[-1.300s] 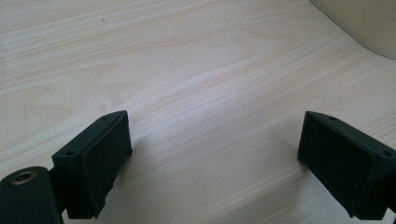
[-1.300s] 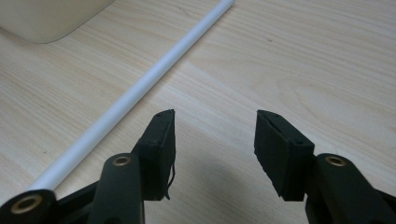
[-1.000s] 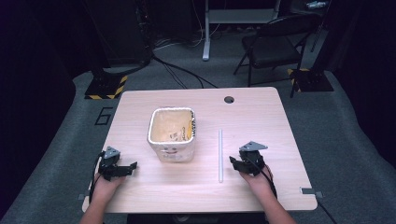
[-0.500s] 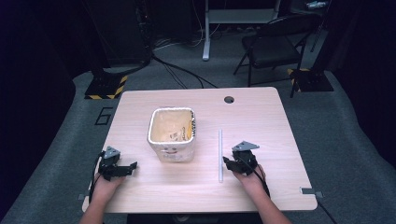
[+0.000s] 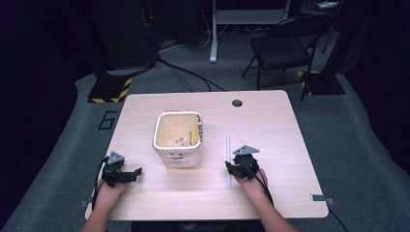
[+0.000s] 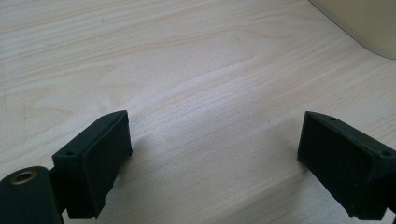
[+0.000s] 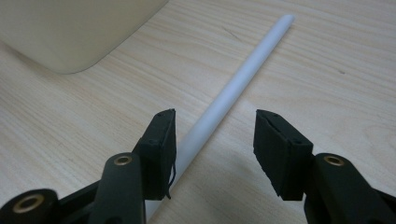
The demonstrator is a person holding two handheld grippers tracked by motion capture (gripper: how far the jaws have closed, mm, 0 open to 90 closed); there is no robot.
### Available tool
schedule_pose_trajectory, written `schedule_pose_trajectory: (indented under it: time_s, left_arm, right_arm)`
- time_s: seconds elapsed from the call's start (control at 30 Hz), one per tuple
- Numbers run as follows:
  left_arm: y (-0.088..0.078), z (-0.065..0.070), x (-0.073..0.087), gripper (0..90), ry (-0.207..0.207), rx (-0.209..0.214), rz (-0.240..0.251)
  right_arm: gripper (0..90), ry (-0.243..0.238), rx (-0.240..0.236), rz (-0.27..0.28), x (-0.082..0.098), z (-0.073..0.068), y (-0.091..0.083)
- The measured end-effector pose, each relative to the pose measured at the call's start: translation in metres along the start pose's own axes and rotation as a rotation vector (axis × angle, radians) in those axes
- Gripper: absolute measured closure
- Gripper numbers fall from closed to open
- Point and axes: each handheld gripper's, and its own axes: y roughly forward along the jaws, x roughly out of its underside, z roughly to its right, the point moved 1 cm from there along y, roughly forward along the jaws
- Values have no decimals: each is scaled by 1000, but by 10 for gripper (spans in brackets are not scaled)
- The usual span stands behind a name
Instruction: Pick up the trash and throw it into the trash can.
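Observation:
A thin white rod (image 5: 228,157) lies on the wooden table (image 5: 270,125), pointing away from me, just right of a cream tub (image 5: 177,139). My right gripper (image 5: 236,167) is at the rod's near half. In the right gripper view the rod (image 7: 238,79) runs between the open jaws of the right gripper (image 7: 215,140), close against the left pad (image 7: 161,140), with a gap to the other pad. My left gripper (image 5: 129,174) rests near the table's front left, open. In its own view the left gripper (image 6: 212,154) spans only bare wood.
The tub holds a crumpled printed liner. Its corner shows in the right gripper view (image 7: 70,32) and in the left gripper view (image 6: 364,23). A round cable hole (image 5: 237,103) sits near the far edge. A folding chair (image 5: 285,48) stands beyond the table.
My right gripper has slid left across the table until its jaws straddle the white rod. The left gripper and the tub have stayed put.

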Motion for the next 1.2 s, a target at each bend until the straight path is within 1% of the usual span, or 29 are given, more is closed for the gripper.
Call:
schedule_pose_trajectory:
  time_s: [0.1,0.13,0.17,0.2,0.23,0.27,0.43,0.57,0.6,0.83,0.87,1.0,1.17,1.2]
  left_arm:
    - [0,0,0,92,0,0,0]
    - [0,0,0,92,0,0,0]
    - [0,0,0,92,0,0,0]
    - [0,0,0,92,0,0,0]
    - [0,0,0,92,0,0,0]
    - [0,0,0,92,0,0,0]
    - [0,0,0,92,0,0,0]
    - [0,0,0,92,-1,0,0]
    - [0,0,0,92,0,0,0]
    - [0,0,0,92,0,0,0]
    - [0,0,0,92,0,0,0]
    - [0,0,0,92,0,1,0]
    - [0,0,0,92,-1,1,0]
    - [0,0,0,92,0,1,0]
  right_arm:
    - [497,-4,9,-6,0,1,1]
    - [501,4,15,-7,0,1,1]
    - [514,-13,21,-7,1,3,1]
    - [514,-13,21,-7,1,3,1]
    - [523,-2,22,-11,1,2,1]
    - [541,-5,28,-20,1,3,1]
    - [582,-1,39,-26,3,4,0]
    - [612,-13,42,-27,5,4,-1]
    - [634,-16,42,-29,6,4,-1]
    - [675,-23,39,-35,6,4,-1]
    - [685,-31,42,-42,7,4,0]
    - [691,-22,44,-43,8,5,0]
    - [719,-4,44,-35,10,7,-1]
    - [728,-7,45,-34,11,7,-1]
